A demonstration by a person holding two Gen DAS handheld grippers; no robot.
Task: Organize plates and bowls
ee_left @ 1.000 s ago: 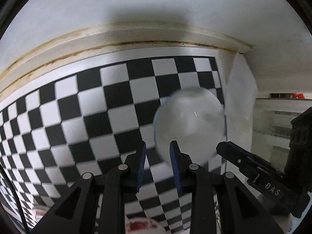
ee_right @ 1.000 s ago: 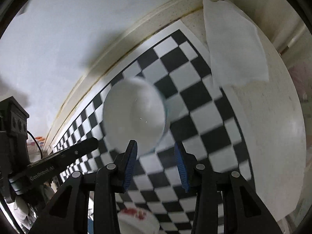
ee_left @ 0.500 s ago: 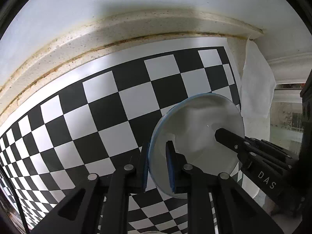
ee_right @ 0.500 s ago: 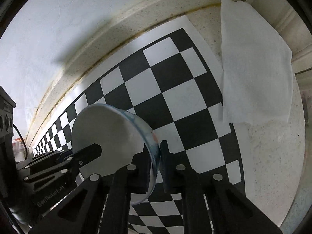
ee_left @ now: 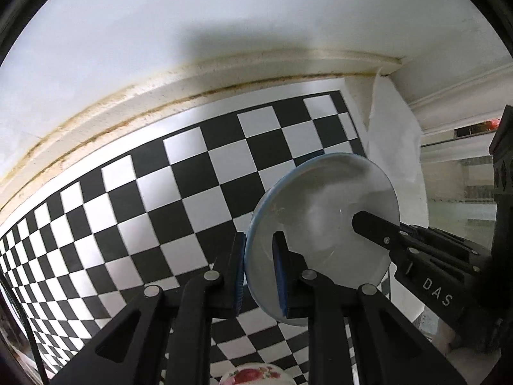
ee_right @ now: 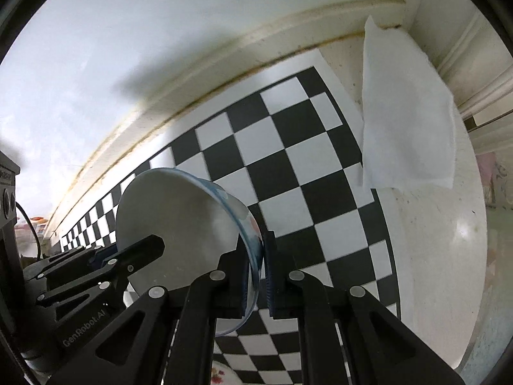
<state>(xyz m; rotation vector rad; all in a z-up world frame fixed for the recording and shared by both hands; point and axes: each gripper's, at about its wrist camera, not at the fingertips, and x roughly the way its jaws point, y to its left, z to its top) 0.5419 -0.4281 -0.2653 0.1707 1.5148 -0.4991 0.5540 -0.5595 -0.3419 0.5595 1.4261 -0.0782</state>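
A shallow white bowl with a blue rim (ee_left: 323,224) hangs above the checkered mat, held from both sides. My left gripper (ee_left: 259,269) is shut on its near left rim, one pad inside, one outside. In the left wrist view the right gripper (ee_left: 381,231) reaches into the bowl from the right. The right wrist view shows the same bowl (ee_right: 179,221) tilted, my right gripper (ee_right: 258,272) shut on its right rim, and the left gripper (ee_right: 138,253) on the bowl's far side. A floral dish (ee_left: 253,375) peeks in at the bottom edge.
The black-and-white checkered mat (ee_left: 160,199) covers a speckled counter (ee_right: 442,256) that ends at a white wall with a stained seam. A white cloth (ee_right: 407,118) lies at the mat's right end near the corner.
Both grippers closed on the bowl's rim, one on each side. The bowl has since come up off the mat and tilted.
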